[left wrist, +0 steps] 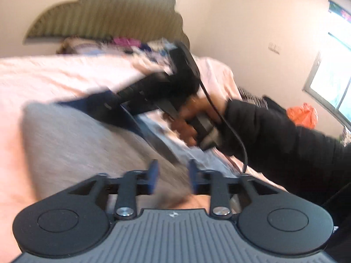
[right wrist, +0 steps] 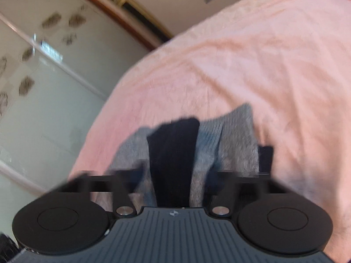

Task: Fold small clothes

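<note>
1. Nearest in the left wrist view is the left gripper (left wrist: 173,176), its two blue-padded fingers (left wrist: 153,176) standing apart with nothing between them; grey cloth lies just beyond the tips, at twelve o'clock from them.

2. That grey knitted garment with dark navy trim (left wrist: 72,140) lies spread on the pale pink bedsheet (left wrist: 54,74), filling the view from nine o'clock to the centre. It looks soft, limp and partly flat, its navy edge running off towards one o'clock.

3. At about two o'clock a hand (left wrist: 193,120) in a black sleeve (left wrist: 274,135) carries the right gripper (left wrist: 114,100), which reaches across to the navy edge. I judge it is taking that edge over for a fold, while the left one hangs free of the cloth.

4. Beyond, at twelve o'clock, a heap of mixed clothes (left wrist: 131,43) sits by the striped headboard (left wrist: 105,15), probably waiting for their turn.

5. In the right wrist view the right gripper is blurred, but its fingers sit close together, pinching a bunched fold of the same garment, grey on both sides of a navy band.

6. The cloth rises from the jaws towards twelve o'clock and lies over the pink sheet, so I judge the fold only partly made.
</note>
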Demonstrator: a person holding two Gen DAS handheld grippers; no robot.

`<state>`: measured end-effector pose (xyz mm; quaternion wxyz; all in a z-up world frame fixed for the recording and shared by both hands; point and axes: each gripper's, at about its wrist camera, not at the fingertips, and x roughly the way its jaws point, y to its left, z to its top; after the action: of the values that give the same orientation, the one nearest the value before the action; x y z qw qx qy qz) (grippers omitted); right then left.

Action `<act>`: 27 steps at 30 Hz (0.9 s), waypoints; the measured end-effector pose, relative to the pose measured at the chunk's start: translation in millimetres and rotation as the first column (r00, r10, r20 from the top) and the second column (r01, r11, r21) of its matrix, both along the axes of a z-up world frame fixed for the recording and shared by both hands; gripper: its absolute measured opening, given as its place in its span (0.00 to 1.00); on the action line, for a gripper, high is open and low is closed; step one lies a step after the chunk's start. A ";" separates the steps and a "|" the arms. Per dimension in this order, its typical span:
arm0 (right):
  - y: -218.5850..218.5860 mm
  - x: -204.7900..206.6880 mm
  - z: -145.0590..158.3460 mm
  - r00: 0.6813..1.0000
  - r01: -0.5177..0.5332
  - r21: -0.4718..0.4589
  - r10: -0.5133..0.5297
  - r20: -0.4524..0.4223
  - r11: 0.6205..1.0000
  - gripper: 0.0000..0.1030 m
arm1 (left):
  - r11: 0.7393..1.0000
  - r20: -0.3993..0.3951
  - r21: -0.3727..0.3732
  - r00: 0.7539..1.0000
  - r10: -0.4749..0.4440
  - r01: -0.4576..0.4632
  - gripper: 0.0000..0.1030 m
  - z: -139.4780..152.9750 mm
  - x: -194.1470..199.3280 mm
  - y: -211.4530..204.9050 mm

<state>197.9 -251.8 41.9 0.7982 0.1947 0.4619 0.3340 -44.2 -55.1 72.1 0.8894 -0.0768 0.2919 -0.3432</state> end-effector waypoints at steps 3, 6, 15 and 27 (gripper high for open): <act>-6.0 -16.6 26.2 0.994 -0.007 -0.013 0.009 0.108 1.000 0.17 | 0.989 0.063 -0.043 0.988 0.143 -0.141 0.86 7.9 -3.7 34.7; -25.8 -9.6 25.9 0.993 0.040 -0.032 -0.036 0.113 0.999 0.17 | 0.964 0.040 -0.062 0.965 0.260 -0.258 0.86 0.9 14.1 60.8; -66.2 -66.0 23.1 0.971 0.206 0.069 -0.213 0.108 0.976 0.82 | 0.932 -0.216 -0.060 0.916 0.338 -0.358 0.85 -40.0 33.1 94.2; -30.6 -119.6 -0.9 0.988 0.069 -0.285 -0.027 0.150 0.956 0.35 | 0.899 -0.026 0.334 0.951 0.308 -0.282 0.86 -61.9 31.0 29.6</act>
<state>78.2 -282.4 40.9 0.8573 0.0625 0.4419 0.2566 -13.2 -25.5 10.2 0.9194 0.0148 0.3640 -0.1481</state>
